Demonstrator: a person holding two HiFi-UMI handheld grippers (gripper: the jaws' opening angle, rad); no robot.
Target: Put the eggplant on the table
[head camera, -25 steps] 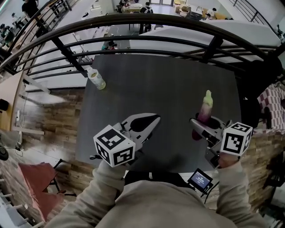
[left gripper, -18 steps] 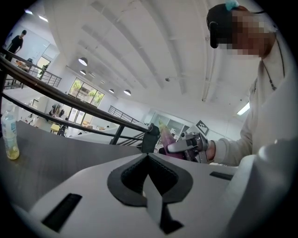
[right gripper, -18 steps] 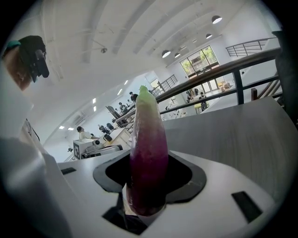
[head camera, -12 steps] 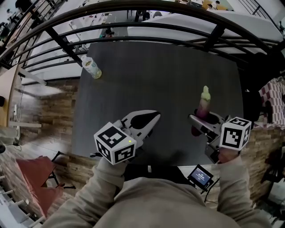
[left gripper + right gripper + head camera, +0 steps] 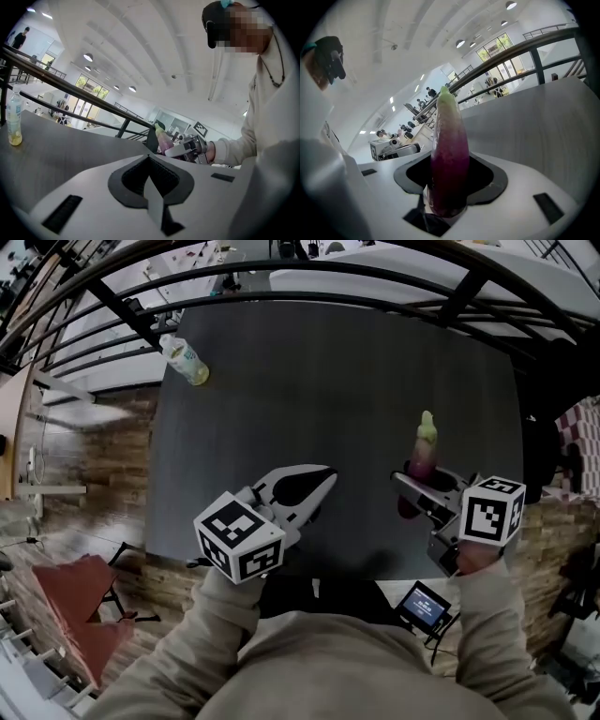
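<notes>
The eggplant (image 5: 423,454) is purple with a pale green tip and stands nearly upright above the dark table (image 5: 309,381), near its right front part. My right gripper (image 5: 413,491) is shut on its lower purple end. In the right gripper view the eggplant (image 5: 449,154) fills the gap between the jaws of the right gripper (image 5: 450,190). My left gripper (image 5: 317,487) hovers over the table's front middle, shut on nothing; in the left gripper view the left gripper (image 5: 149,158) has its jaws together. Whether the eggplant's base touches the table is hidden.
A plastic bottle (image 5: 185,360) with yellowish drink lies at the table's far left corner, upright-looking in the left gripper view (image 5: 14,119). Black railings (image 5: 375,277) curve behind the table. A brick-patterned floor (image 5: 94,474) and a small screen device (image 5: 424,606) lie by the front edge.
Both grippers have sunk closer to the table. The eggplant stays gripped in the right one, and the left one stays shut.
</notes>
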